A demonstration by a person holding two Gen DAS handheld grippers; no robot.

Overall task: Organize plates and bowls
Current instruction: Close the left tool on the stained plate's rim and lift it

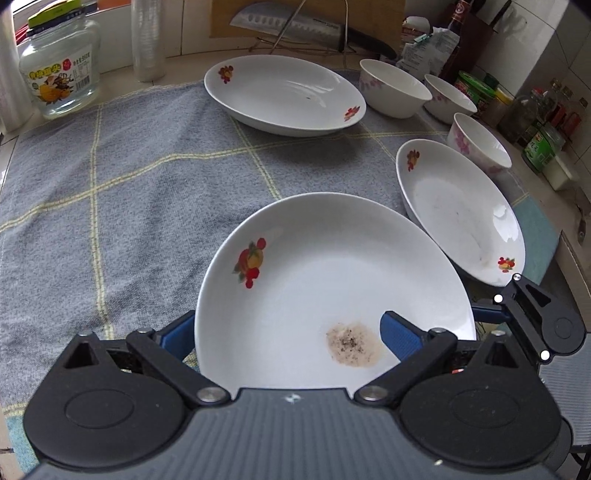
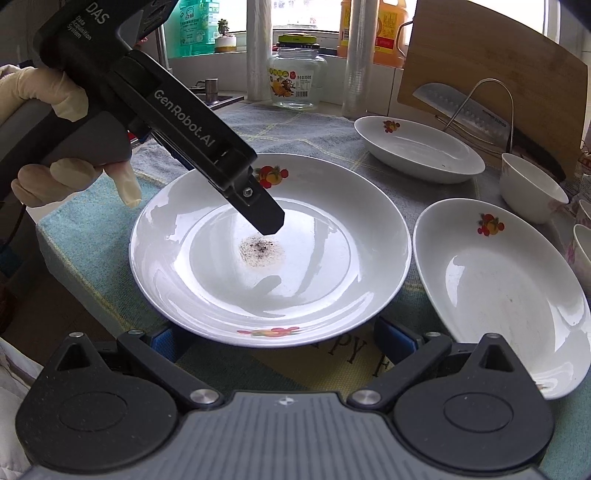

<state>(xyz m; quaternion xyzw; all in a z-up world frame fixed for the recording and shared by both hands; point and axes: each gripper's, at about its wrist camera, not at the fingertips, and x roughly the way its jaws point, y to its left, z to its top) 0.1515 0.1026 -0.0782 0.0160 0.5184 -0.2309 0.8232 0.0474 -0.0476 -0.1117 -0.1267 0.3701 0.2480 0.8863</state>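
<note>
A white fruit-print plate (image 1: 314, 280) (image 2: 314, 236) with a brown stain lies at the near edge of the grey checked cloth (image 1: 129, 177). My left gripper (image 1: 288, 332) (image 2: 266, 218) straddles its rim: the right blue pad (image 1: 400, 339) is over the inside, the left pad behind and under it, and the jaws are wide apart. My right gripper (image 2: 277, 339) (image 1: 535, 321) is open, with its fingertips tucked under the plate's near rim. Two more matching plates (image 1: 284, 92) (image 1: 458, 210) lie on the cloth. Three pink-flowered bowls (image 1: 395, 88) stand in a row at the far right.
A gloved hand (image 2: 55, 96) holds the left gripper. A glass jar (image 1: 59, 70) stands far left. A cutting board (image 2: 480, 55) with a cleaver (image 1: 291, 22) and wire rack leans at the back. Bottles and jars (image 1: 535, 110) crowd the right wall. The table edge (image 2: 62, 254) runs close on the left.
</note>
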